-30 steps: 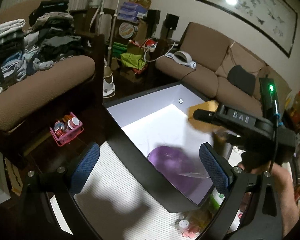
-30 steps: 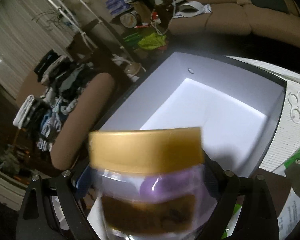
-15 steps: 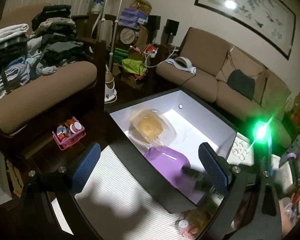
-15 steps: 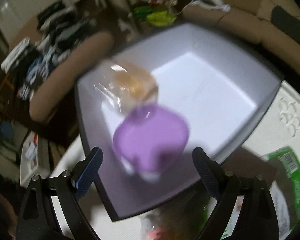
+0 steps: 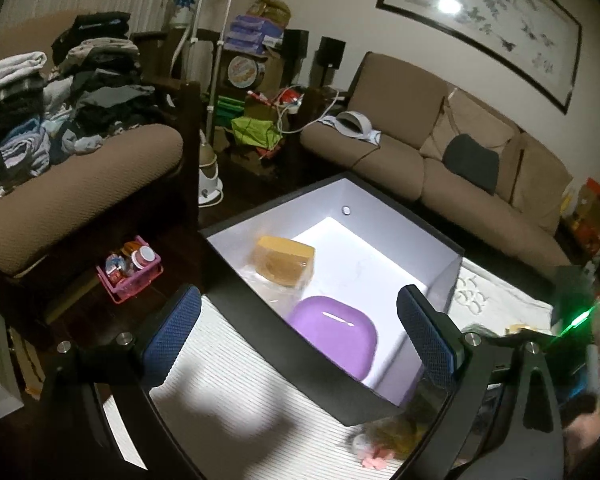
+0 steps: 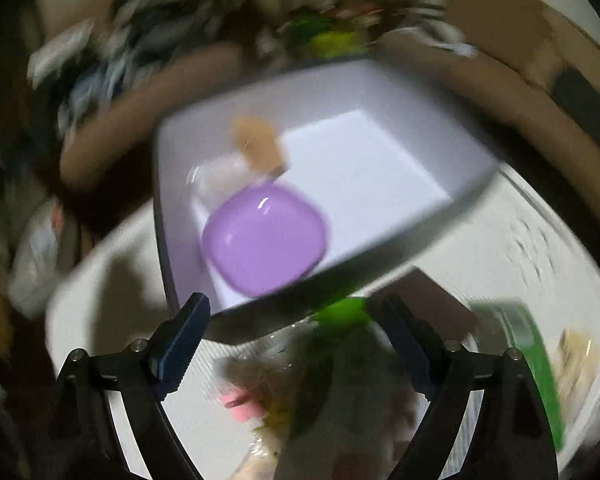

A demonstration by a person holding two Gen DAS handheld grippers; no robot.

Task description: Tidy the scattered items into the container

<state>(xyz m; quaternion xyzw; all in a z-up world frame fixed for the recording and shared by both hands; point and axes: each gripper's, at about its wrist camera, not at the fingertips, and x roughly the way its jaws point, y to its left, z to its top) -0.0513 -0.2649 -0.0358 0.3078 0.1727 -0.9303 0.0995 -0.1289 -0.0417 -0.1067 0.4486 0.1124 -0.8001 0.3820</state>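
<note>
The black box with white inside [image 5: 380, 208] [image 6: 380, 80] sits on the table. In it lie a clear jar with a gold lid [image 5: 284, 262] [image 6: 260, 146] on its side and a purple bowl [image 5: 334, 330] [image 6: 264, 238]. My left gripper [image 5: 298, 336] is open and empty, held above the box's near wall. My right gripper [image 6: 296, 344] is open and empty, near the box's front edge, over a blurred pile of small items [image 6: 284, 392]; this view is smeared by motion.
A white striped mat [image 5: 228, 392] covers the table. Small packets [image 5: 376, 444] lie by the box's near corner. A green packet [image 6: 528, 360] lies at the right. A pink basket [image 5: 130, 274] stands on the floor; sofas [image 5: 440, 160] ring the table.
My right gripper opened and dropped the gold-lidded jar into the box. It then pulled back toward the table's near side. The left gripper stayed nearly still.
</note>
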